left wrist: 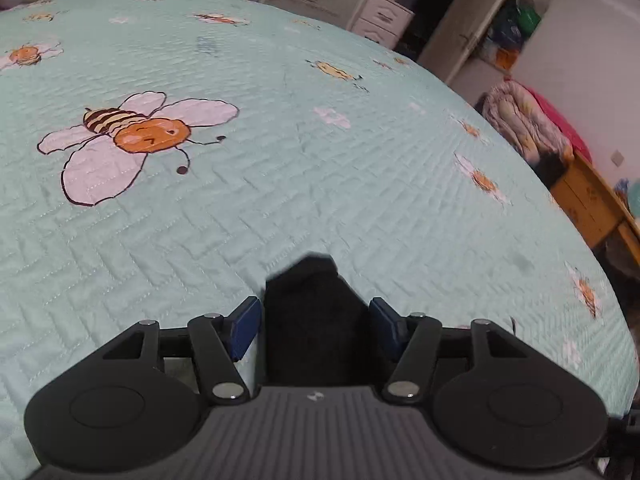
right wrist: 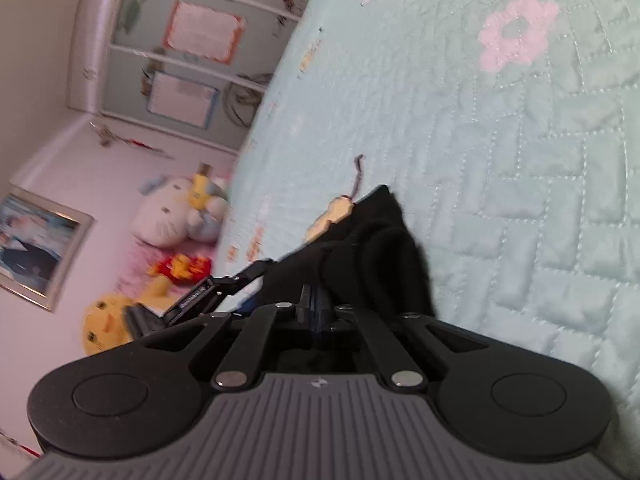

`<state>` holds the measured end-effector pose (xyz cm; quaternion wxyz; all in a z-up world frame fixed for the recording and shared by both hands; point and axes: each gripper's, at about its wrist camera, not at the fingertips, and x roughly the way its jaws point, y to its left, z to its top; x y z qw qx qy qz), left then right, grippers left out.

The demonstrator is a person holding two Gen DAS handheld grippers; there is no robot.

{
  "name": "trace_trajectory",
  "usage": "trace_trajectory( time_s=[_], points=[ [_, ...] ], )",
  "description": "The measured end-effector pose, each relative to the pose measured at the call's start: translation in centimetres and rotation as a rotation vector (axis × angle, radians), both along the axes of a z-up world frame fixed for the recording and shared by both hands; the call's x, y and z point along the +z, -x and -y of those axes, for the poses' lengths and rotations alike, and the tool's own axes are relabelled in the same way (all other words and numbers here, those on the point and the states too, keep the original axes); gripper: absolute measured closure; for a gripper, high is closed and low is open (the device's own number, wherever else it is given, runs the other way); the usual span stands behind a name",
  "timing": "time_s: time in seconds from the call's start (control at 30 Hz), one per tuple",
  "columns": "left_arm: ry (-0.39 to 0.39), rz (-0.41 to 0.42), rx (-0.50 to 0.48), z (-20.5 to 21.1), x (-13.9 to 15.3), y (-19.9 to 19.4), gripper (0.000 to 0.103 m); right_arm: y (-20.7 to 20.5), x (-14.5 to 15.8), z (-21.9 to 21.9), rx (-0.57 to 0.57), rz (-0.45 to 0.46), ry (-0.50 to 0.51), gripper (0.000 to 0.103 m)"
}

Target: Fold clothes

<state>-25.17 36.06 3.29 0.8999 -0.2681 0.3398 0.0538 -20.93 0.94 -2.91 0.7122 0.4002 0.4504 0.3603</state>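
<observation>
A black garment (left wrist: 316,312) fills the gap between the blue pads (left wrist: 245,328) of my left gripper (left wrist: 315,320). The jaws stand fairly wide, pressed against a thick bunch of the cloth, which sticks out past the fingertips above the bed. My right gripper (right wrist: 318,300) is shut tight on another part of the same black garment (right wrist: 384,256), which bunches up over its fingertips just above the bedspread. In the right wrist view, the left gripper (right wrist: 208,292) shows as a black mechanism at the cloth's far end. The rest of the garment is hidden.
A mint quilted bedspread (left wrist: 280,184) printed with bees and flowers covers the bed below both grippers. Plush toys (right wrist: 172,212) lie past the bed's edge. A wooden bed frame (left wrist: 592,204) with piled bedding (left wrist: 524,124) and white drawers (left wrist: 384,20) stand beyond the bed.
</observation>
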Motion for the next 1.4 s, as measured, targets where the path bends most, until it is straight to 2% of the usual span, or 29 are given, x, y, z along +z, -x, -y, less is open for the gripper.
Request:
trace_trajectory(
  time_s=[0.13,0.2,0.27,0.3,0.33,0.37,0.43,0.5,0.57,0.63,0.8,0.97,1.17,1.3,1.33,1.4],
  points=[
    [-0.045,0.036,0.005,1.0,2.3,2.7,0.041,0.3,1.7,-0.9,0.013,0.013,0.102,0.103],
    [-0.079,0.045,-0.014,1.8,4.2,4.6,0.041,1.0,3.2,-1.5,0.029,0.046,0.156,0.093],
    [-0.135,0.035,-0.069,3.4,6.2,6.5,0.039,2.1,5.1,-2.3,0.051,0.114,0.223,0.058],
    [-0.174,0.027,-0.093,4.4,7.2,7.4,0.037,2.8,6.2,-2.8,0.06,0.155,0.26,0.049],
    [-0.202,0.013,-0.109,5.2,8.0,8.3,0.029,3.6,7.4,-3.4,0.068,0.193,0.31,0.033],
    [-0.223,-0.002,-0.125,6.1,8.7,9.1,0.026,4.3,8.5,-4.1,0.075,0.221,0.369,0.028],
    [-0.2,-0.042,-0.167,7.1,9.4,10.6,0.022,5.6,10.2,-5.9,0.11,0.238,0.479,0.028],
    [-0.157,-0.122,-0.192,7.8,9.6,11.5,0.017,6.7,11.4,-7.3,0.171,0.236,0.54,0.028],
    [-0.158,-0.264,-0.193,8.1,8.9,11.5,0.005,8.2,12.1,-8.6,0.233,0.235,0.591,0.028],
    [-0.162,-0.394,-0.194,8.5,8.3,11.7,0.005,9.3,12.3,-9.5,0.297,0.22,0.643,0.028],
    [-0.236,-0.48,-0.218,9.5,8.0,13.3,0.005,12.3,13.0,-11.0,0.393,0.204,0.761,0.027],
    [-0.305,-0.563,-0.3,11.0,6.8,14.6,0.005,14.9,12.8,-12.1,0.477,0.199,0.862,0.027],
    [-0.323,-0.621,-0.345,10.7,4.9,16.1,0.005,16.8,11.5,-13.1,0.467,0.158,0.944,0.027],
    [-0.306,-0.627,-0.368,10.3,4.3,16.3,0.005,16.9,11.3,-13.1,0.402,0.12,0.917,0.027],
    [-0.301,-0.628,-0.374,10.3,4.1,16.4,0.005,16.9,11.3,-12.9,0.383,0.106,0.89,0.027],
    [-0.292,-0.631,-0.386,10.1,3.8,16.5,0.005,16.5,11.1,-11.8,0.339,0.057,0.76,0.026]
  ],
)
